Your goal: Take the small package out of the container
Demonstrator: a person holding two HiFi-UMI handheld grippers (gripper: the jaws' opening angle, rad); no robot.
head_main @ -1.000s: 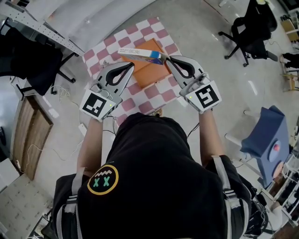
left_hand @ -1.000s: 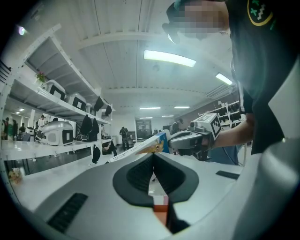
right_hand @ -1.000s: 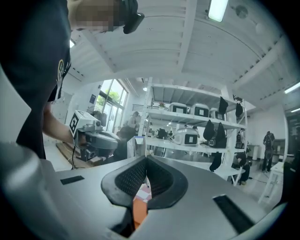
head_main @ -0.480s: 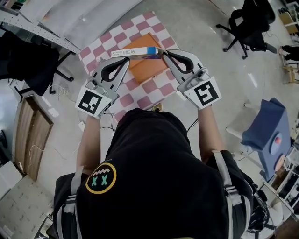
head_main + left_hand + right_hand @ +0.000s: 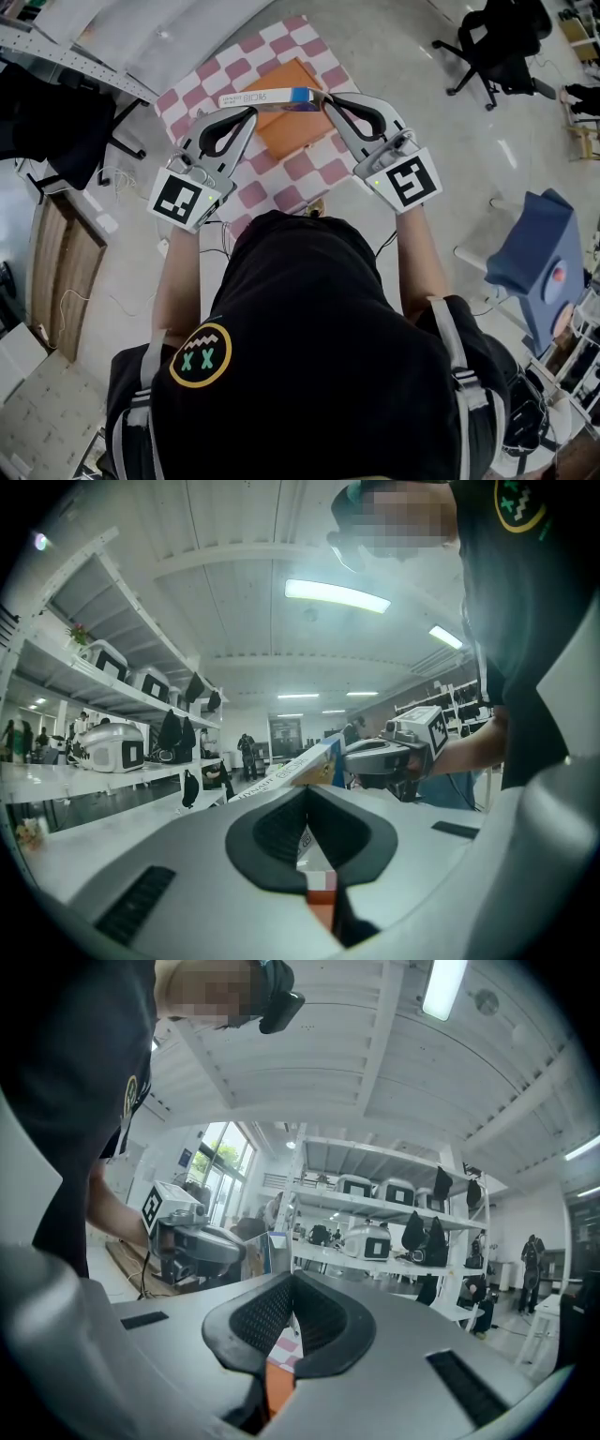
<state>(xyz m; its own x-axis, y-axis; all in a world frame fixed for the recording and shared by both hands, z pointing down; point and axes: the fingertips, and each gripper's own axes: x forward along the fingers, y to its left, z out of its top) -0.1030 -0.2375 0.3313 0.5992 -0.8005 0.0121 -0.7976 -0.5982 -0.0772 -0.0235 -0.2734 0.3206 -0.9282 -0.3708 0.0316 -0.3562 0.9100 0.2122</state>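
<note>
- Person's black shirt (image 5: 309, 347) fills the near part of the head view; both forearms reach forward.
- Left gripper (image 5: 251, 112) (image 5: 303, 787): tips together, right at the small package's (image 5: 267, 97) (image 5: 295, 769) (image 5: 267, 1252) near edge. Can't tell whether they pinch it.
- Right gripper (image 5: 325, 99) (image 5: 292, 1277): tips closed on the package's blue end.
- Package is a long slim white carton with print. It lies roughly level, spanning the gap between the two grippers, up clear of the container.
- Orange container (image 5: 291, 136) sits below and behind the package on a red-and-white checkered mat (image 5: 309, 169).
- Black office chair (image 5: 497, 47) stands on the floor well beyond, far right.
</note>
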